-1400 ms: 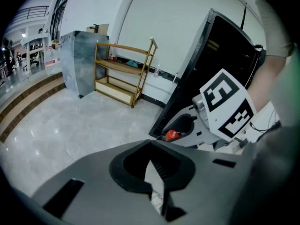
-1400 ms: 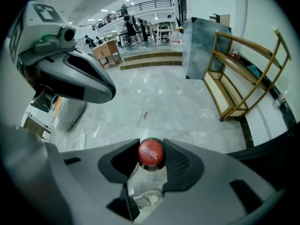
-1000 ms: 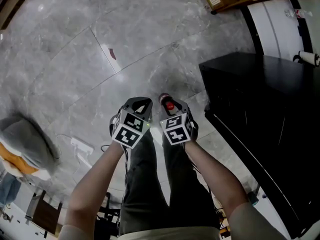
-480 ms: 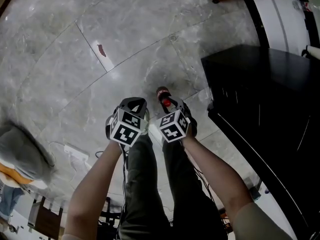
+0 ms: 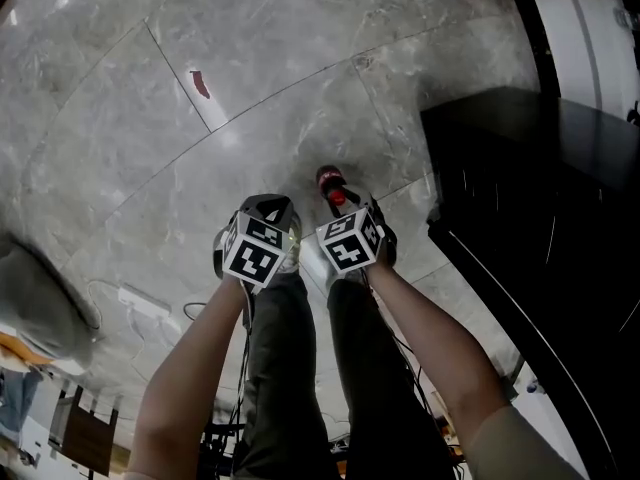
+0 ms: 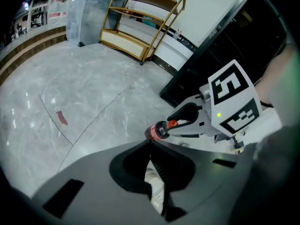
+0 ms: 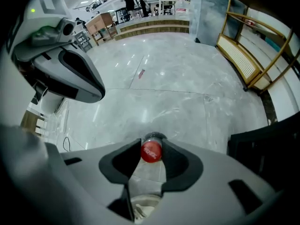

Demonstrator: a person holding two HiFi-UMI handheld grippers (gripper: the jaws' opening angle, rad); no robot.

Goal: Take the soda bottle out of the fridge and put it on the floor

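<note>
Soda bottle (image 7: 151,152) hangs upright by its neck in my right gripper (image 7: 151,143). The red cap shows between the jaws, which have just been closing and pinch it. It is low over the grey marble floor (image 5: 250,98), near the black cabinet (image 5: 530,198); whether its base touches I cannot tell. My left gripper (image 6: 150,143) sits just beside, jaws together on nothing.

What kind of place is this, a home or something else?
Probably a large public or commercial hall, like a lobby or showroom, not a home: a wide polished marble floor, long steps at the far side with people beyond, and an open wooden shelf rack by the wall.
</note>
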